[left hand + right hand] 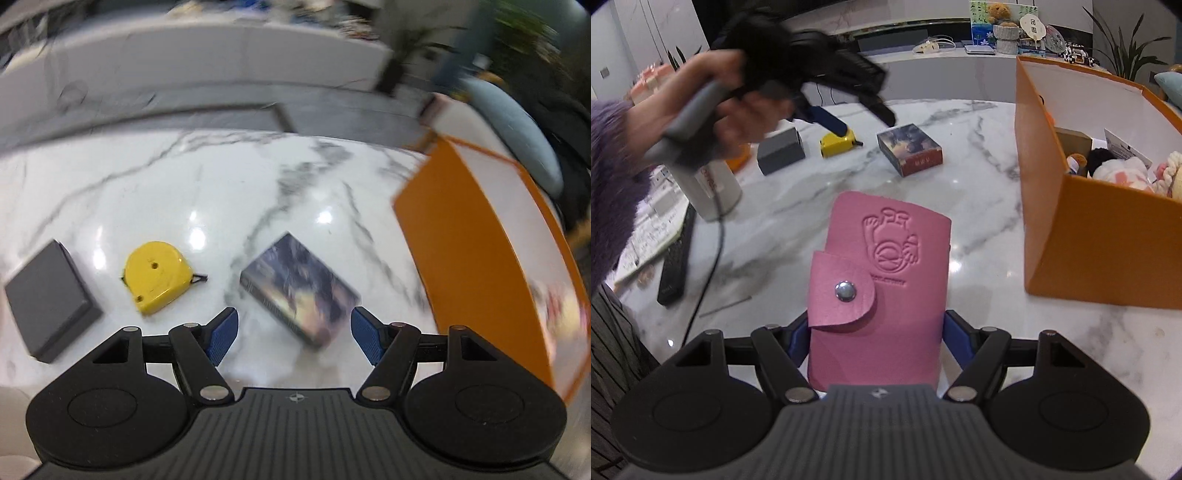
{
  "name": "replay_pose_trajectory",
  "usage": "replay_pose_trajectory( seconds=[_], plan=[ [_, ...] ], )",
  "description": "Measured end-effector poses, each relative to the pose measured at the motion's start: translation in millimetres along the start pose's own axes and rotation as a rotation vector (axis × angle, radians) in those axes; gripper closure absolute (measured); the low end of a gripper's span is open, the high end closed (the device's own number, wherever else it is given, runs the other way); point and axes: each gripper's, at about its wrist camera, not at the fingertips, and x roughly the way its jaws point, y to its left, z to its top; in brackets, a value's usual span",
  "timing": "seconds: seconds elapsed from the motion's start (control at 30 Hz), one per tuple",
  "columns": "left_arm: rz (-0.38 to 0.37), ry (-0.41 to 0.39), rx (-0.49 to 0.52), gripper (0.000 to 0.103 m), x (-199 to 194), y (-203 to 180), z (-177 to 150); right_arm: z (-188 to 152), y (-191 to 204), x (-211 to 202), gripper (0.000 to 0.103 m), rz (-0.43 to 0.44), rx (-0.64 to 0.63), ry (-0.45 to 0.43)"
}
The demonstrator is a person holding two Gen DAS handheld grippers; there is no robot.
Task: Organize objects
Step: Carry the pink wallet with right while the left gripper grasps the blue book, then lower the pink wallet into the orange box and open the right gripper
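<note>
Right gripper (pixel 875 332) is clamped on a pink wallet (pixel 879 280), blue fingers (pixel 955 341) pressed to both sides, wallet held up off the marble table (pixel 979 206). One snap stud, one embossed figure on its face.

Left gripper (pixel 293 334) hangs above the table with its jaws spread wide and nothing between them; the right wrist view catches it blurred (pixel 849 99) in a hand (pixel 713 107) over the far left items. Directly under it lies a printed box (pixel 299 288), turned at an angle.

Count on the marble from the left wrist view: one grey box (pixel 51 299) at the left edge of view, one yellow tape measure (pixel 159 275) just beside it, one printed box, well apart from both. These three sit in a loose row.

The orange box (pixel 1082 236) stands at the right, top open, soft toys (pixel 1123 170) packed inside, number unclear. Its near wall rises tall beside the wallet's path; bare marble runs between wallet and box.

Far left in the right wrist view: one white bottle (pixel 716 188), one black remote (pixel 676 266) and papers (pixel 650 229) crowd the table's edge. A cable (pixel 713 266) trails down there.
</note>
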Motion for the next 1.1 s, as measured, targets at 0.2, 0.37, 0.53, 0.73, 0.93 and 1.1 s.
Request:
replay_pose_trajectory(
  seconds=[0.2, 0.37, 0.53, 0.73, 0.93, 1.1],
  plan=[
    [0.016, 0.157, -0.291, 0.028, 52, -3, 25, 1, -5, -9, 0.03, 0.031, 0.02, -0.03],
    [0.096, 0.159, -0.321, 0.028, 69, -12, 32, -1, -11, -11, 0.03, 0.028, 0.032, -0.025],
    [0.17, 0.159, -0.296, 0.029, 77, -25, 37, -1, -12, -15, 0.03, 0.051, 0.038, -0.042],
    [0.219, 0.14, -0.221, 0.032, 80, -39, 39, -2, -12, -18, 0.03, 0.053, 0.027, -0.05],
    [0.239, 0.122, -0.137, 0.032, 82, -50, 37, -4, -11, -21, 0.03, 0.039, 0.033, -0.046],
    [0.336, 0.101, -0.021, 0.033, 89, -68, 30, -3, -10, -21, 0.03, 0.042, 0.026, -0.046]
  ],
)
